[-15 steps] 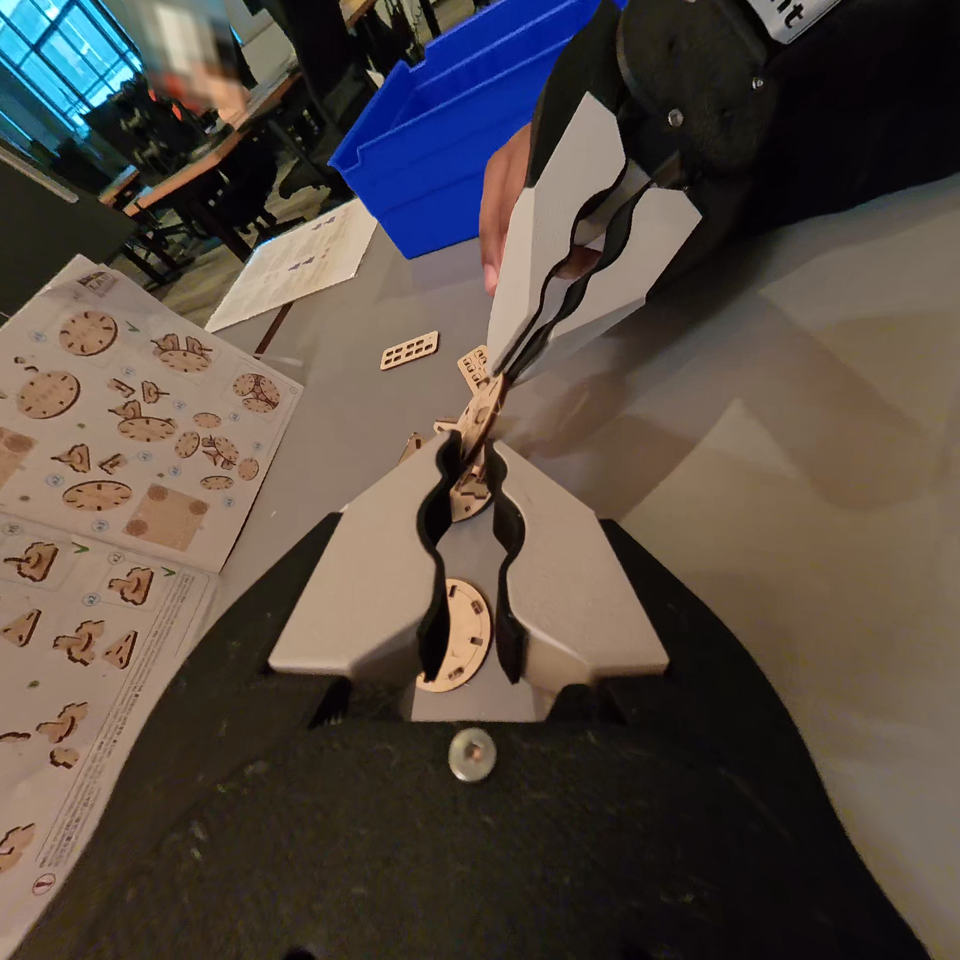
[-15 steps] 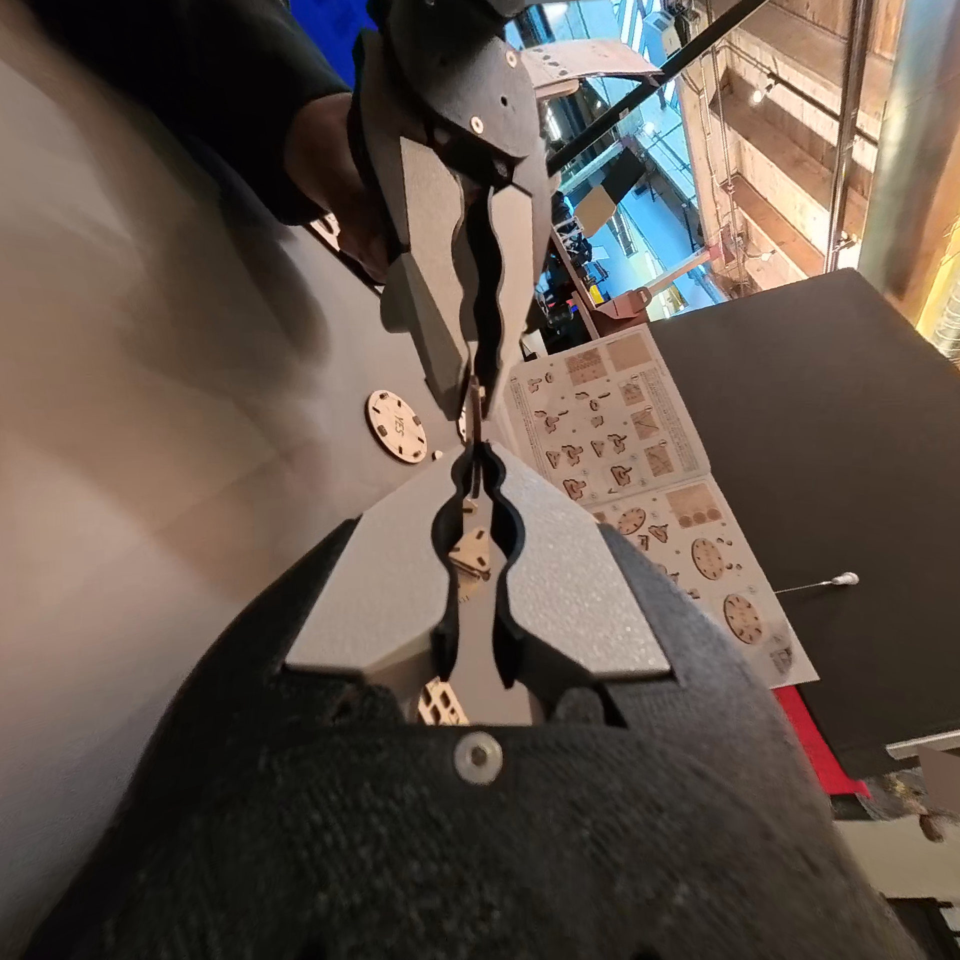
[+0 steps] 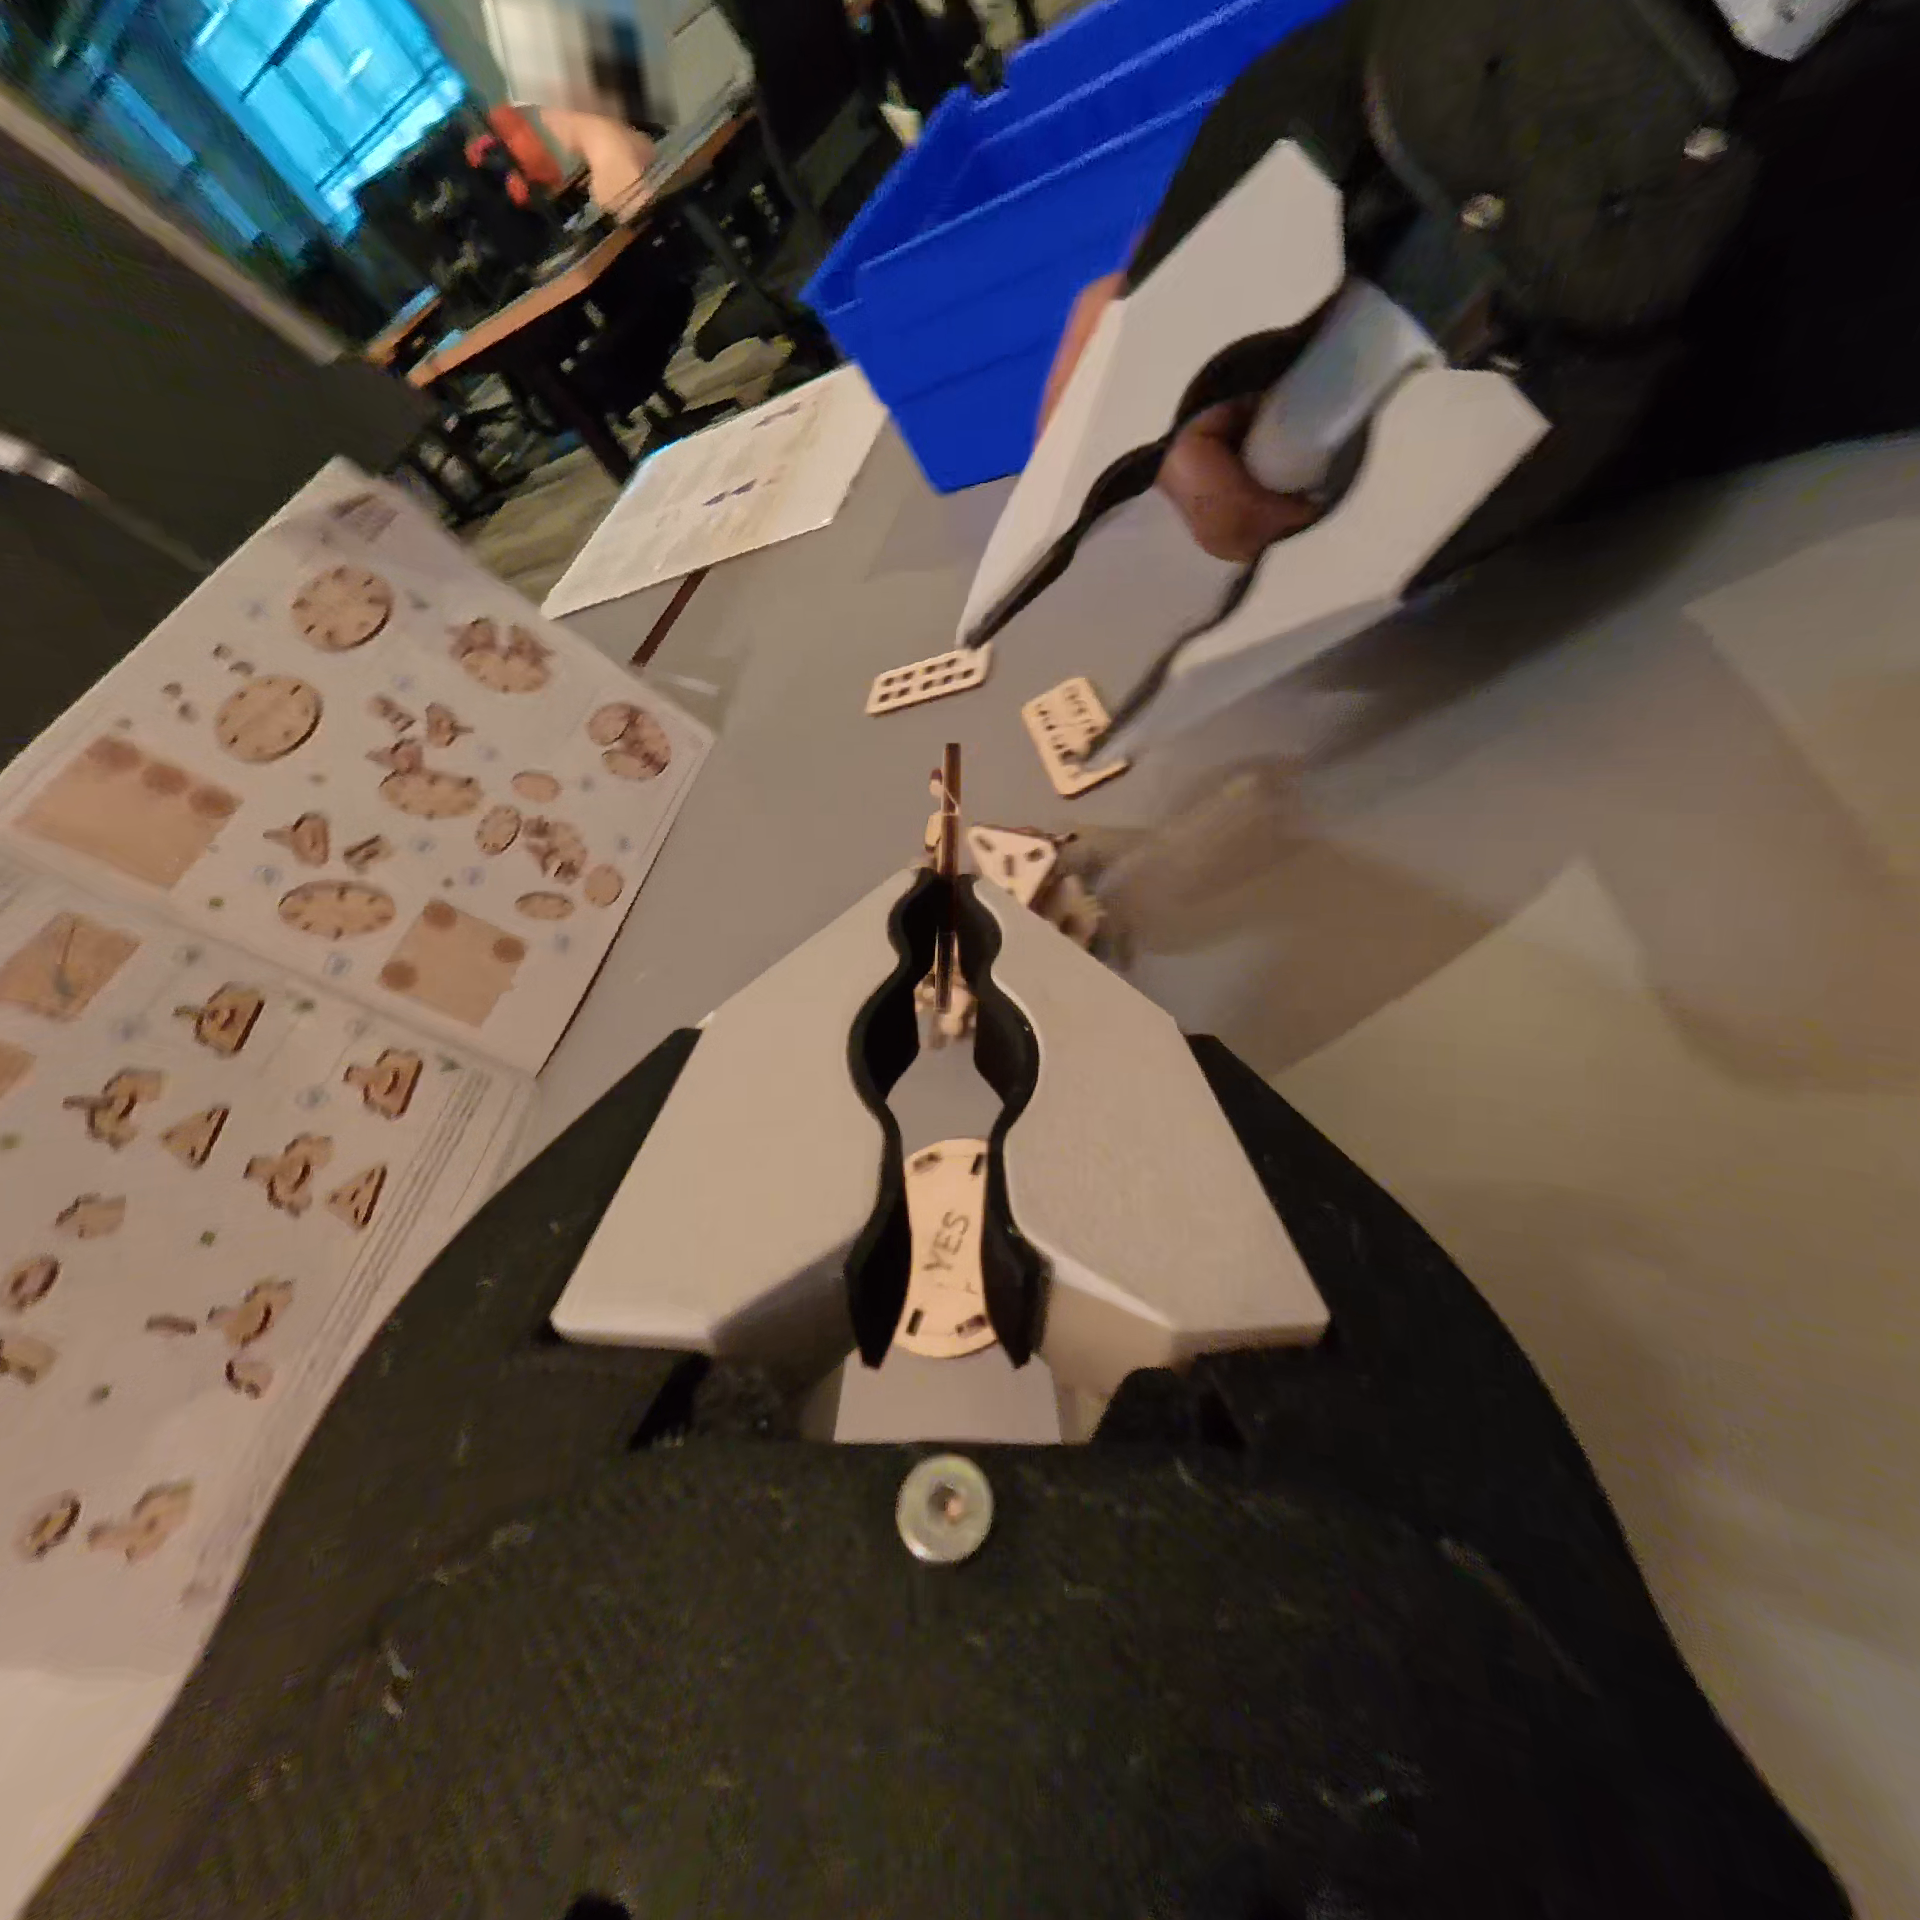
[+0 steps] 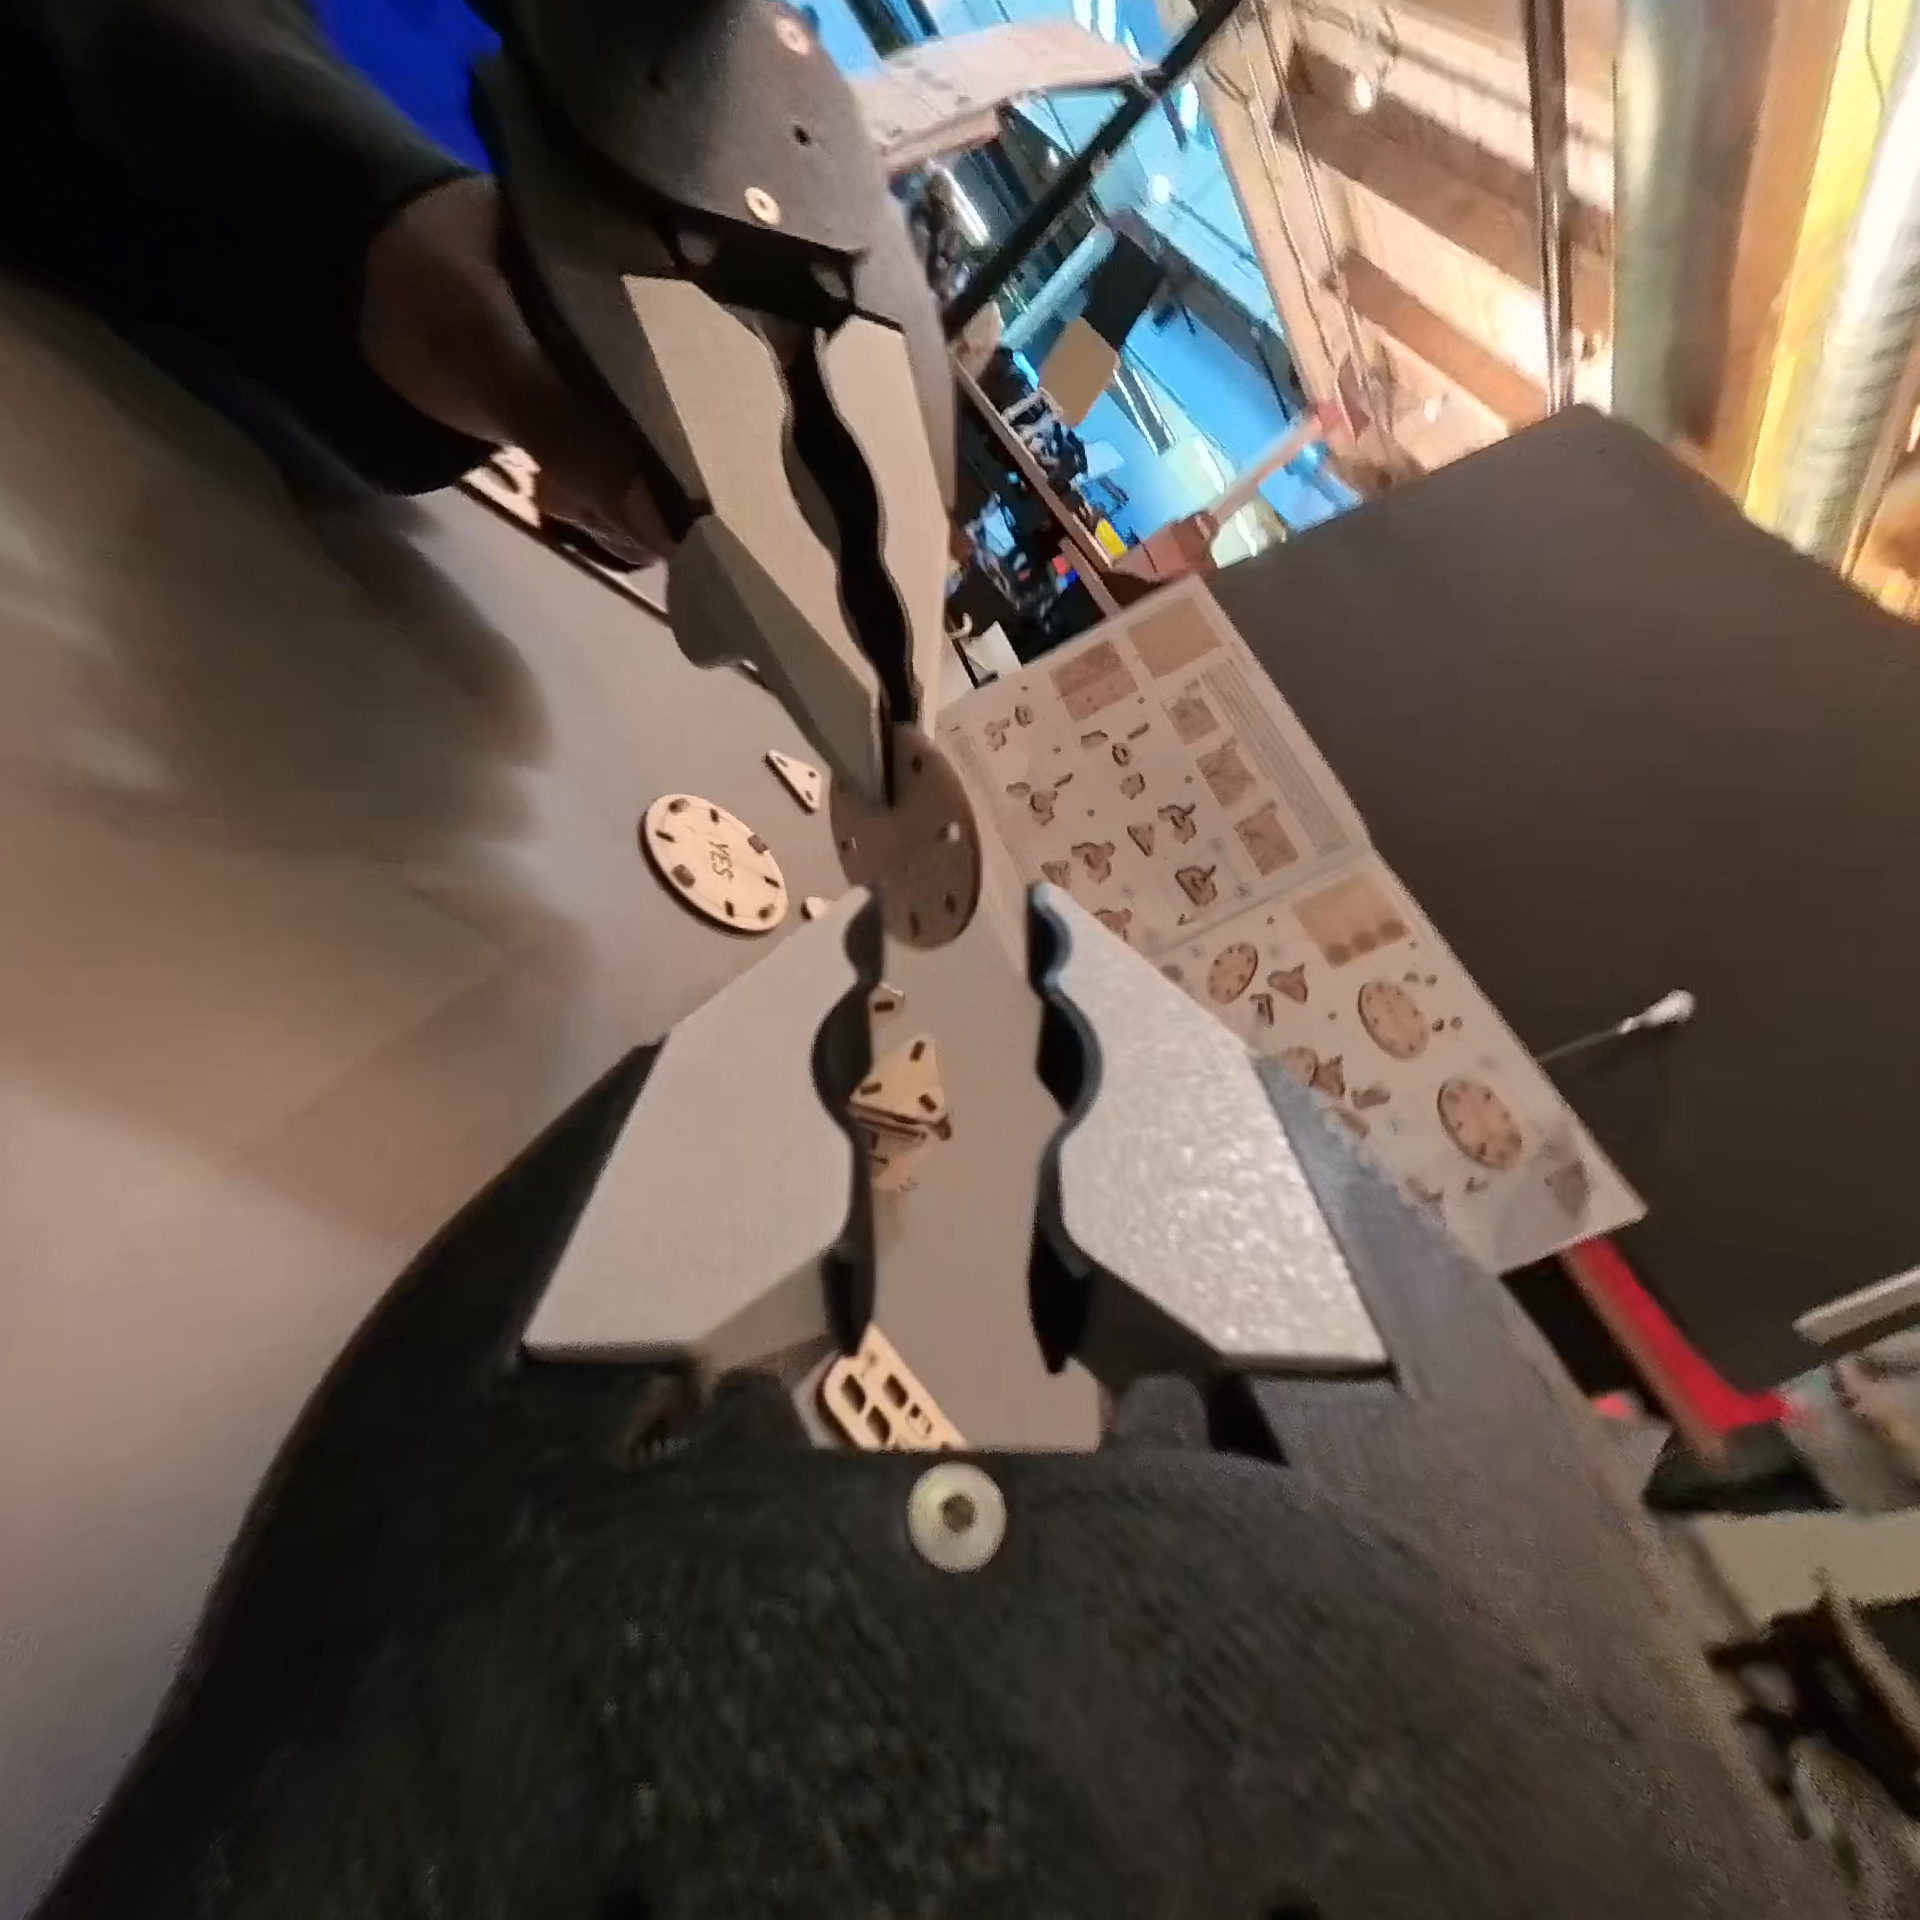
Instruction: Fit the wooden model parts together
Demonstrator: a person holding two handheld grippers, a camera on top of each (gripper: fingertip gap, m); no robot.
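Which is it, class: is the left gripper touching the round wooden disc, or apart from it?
Touching. The right wrist view shows the left gripper shut on the disc's upper edge; the left wrist view shows it edge-on between the fingertips.

On the tabletop (image 3: 1558,1247), my instruction sheet (image 3: 312,883) lies left, a bin (image 3: 987,312) far behind, slotted plates (image 3: 928,681) between them.

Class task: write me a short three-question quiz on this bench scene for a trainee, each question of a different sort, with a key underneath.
1. True or false: the left gripper is shut on a thin wooden disc.
2. The right gripper is: A open, B shut on a triangle, C out of view?
3. What colour is the bin behind the grippers?

Key: 1 true; 2 A; 3 blue.
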